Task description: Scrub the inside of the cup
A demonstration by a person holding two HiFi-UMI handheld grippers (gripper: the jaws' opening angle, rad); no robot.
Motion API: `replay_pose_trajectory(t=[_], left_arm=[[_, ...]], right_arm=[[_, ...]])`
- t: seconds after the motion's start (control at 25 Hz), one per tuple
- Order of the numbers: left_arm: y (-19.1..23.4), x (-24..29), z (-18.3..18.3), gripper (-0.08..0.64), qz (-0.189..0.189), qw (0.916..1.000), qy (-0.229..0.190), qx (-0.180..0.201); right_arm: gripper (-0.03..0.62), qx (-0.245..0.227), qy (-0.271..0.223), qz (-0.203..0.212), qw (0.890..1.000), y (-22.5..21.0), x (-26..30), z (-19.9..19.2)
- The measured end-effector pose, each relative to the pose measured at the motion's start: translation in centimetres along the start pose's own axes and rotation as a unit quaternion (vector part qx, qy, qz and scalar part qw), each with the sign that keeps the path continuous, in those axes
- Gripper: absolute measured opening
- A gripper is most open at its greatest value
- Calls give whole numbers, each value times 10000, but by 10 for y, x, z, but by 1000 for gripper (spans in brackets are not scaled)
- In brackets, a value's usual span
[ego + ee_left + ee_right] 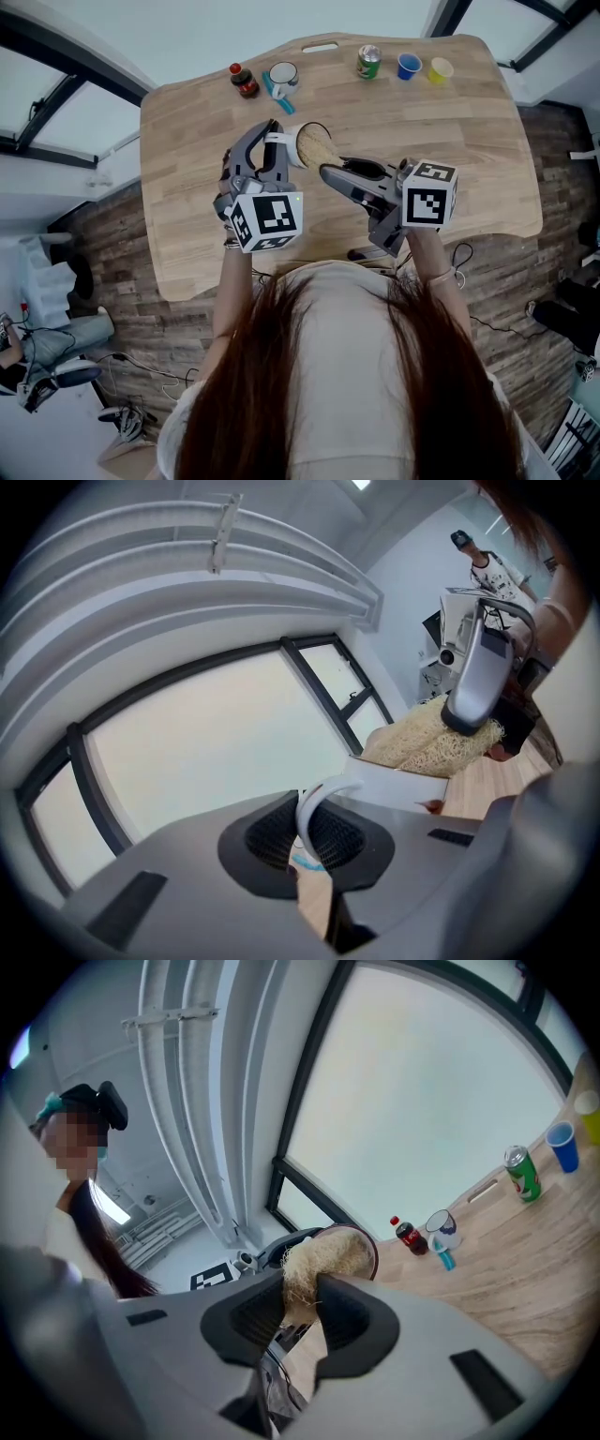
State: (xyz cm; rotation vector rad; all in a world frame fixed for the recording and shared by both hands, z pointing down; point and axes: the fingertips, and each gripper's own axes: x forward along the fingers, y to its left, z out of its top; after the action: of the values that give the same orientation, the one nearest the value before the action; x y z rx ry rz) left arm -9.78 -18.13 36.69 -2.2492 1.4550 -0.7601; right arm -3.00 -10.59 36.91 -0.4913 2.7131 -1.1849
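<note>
Left gripper (pixel 311 836) pinched the cup (pixel 403 785) by its handle (pixel 314 803), mouth tipped toward 4 o'clock, where right gripper (pixel 298 1309) clamped the loofah (pixel 323 1255) into it.

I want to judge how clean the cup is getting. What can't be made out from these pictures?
- Inside of the cup: walls and bottom are hidden in all views by the scrubber filling its mouth.
- Labels on the can and bottle: too small in the head view.
- The teal object: partly behind the mug in the head view, unidentifiable.
</note>
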Motion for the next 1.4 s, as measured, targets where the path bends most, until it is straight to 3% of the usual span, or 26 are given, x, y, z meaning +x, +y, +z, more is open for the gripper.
replay_pose_trajectory(t=[0.24,0.48,0.84,1.0,1.16,1.28,1.4], left_arm=[[5,3,-9,23,5,9984,234,-520],[6,6,-21,23,-35,9915,498,-1200],[1,11,-38,23,-291,9716,910,-2163],[-4,12,-42,23,-450,9551,977,-2762],[-11,14,-50,25,-625,9330,1112,-3364],[-17,15,-55,25,-806,9090,1163,-3920],[-22,15,-56,25,-984,8815,1137,-4476]], right_arm=[[109,-432,67,-242,9987,1,3,2],[109,-1069,41,-557,9927,3,5,4],[109,-2373,71,-1029,9659,7,8,8],[109,-2887,6,-1162,9503,12,8,10],[109,-3409,0,-1330,9306,14,10,11],[109,-3823,23,-1424,9130,18,11,10],[109,-4312,118,-1570,8884,18,13,6]])
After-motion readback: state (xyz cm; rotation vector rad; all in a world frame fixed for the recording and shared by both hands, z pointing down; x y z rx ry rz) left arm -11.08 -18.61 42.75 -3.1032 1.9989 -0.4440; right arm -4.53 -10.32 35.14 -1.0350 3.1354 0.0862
